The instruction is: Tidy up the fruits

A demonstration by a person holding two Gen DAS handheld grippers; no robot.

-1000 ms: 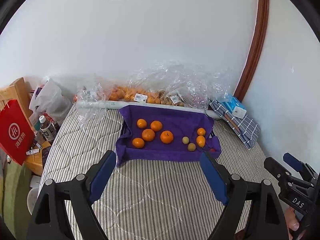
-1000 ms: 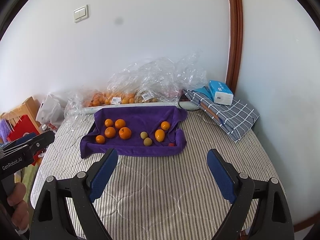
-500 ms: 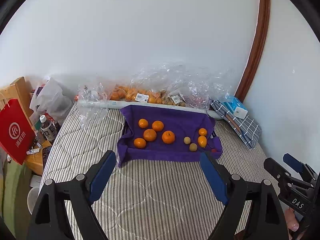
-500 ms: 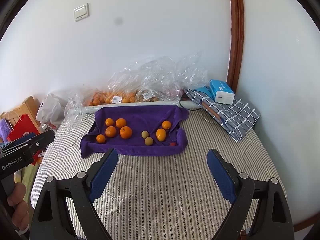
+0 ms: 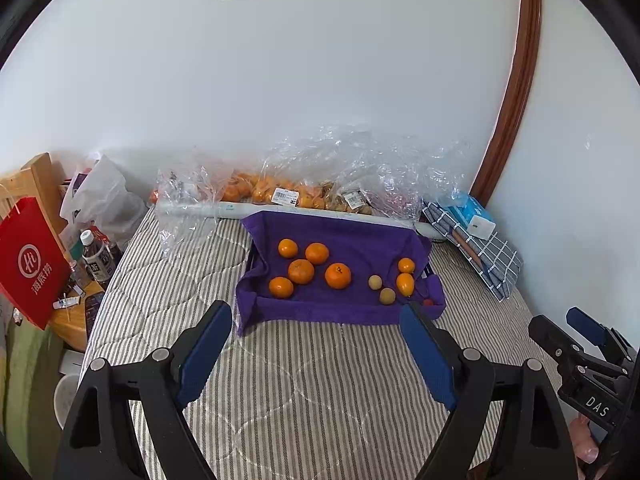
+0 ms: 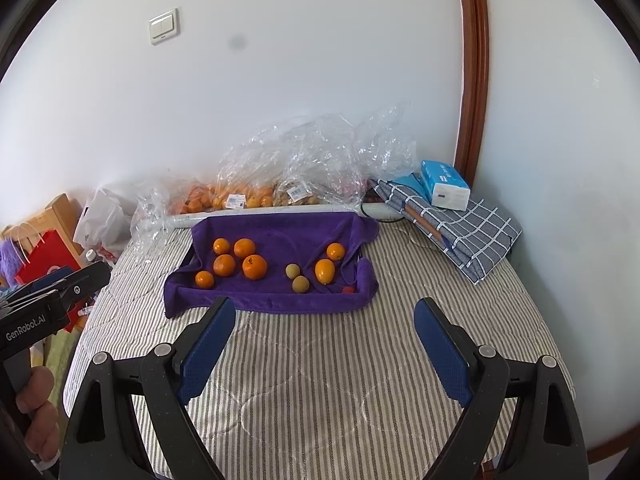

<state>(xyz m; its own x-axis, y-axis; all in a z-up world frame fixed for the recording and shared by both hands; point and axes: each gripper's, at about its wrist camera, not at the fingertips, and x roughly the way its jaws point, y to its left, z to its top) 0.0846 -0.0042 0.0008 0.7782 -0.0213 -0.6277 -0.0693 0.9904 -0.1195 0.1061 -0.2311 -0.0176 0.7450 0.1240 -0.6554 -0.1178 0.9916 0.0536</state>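
Observation:
A tray lined with a purple towel (image 5: 352, 240) (image 6: 280, 228) lies on the striped bed. On it sit several oranges at the left, the largest (image 5: 338, 275) (image 6: 254, 267) in the middle. Two small yellow-green fruits (image 5: 387, 296) (image 6: 300, 284) lie right of them, then two more orange fruits (image 5: 405, 284) (image 6: 324, 271) and a tiny red fruit (image 6: 349, 290). My left gripper (image 5: 316, 344) is open and empty, short of the tray's near edge. My right gripper (image 6: 324, 340) is open and empty, also short of the tray.
Clear plastic bags of oranges (image 5: 256, 190) (image 6: 236, 196) lie along the wall behind the tray. A checked cloth with a blue tissue box (image 6: 444, 190) lies at the back right. A red paper bag (image 5: 30, 260) and bottles stand off the bed's left edge.
Both grippers have edged slightly back from the tray; the fruits have not moved.

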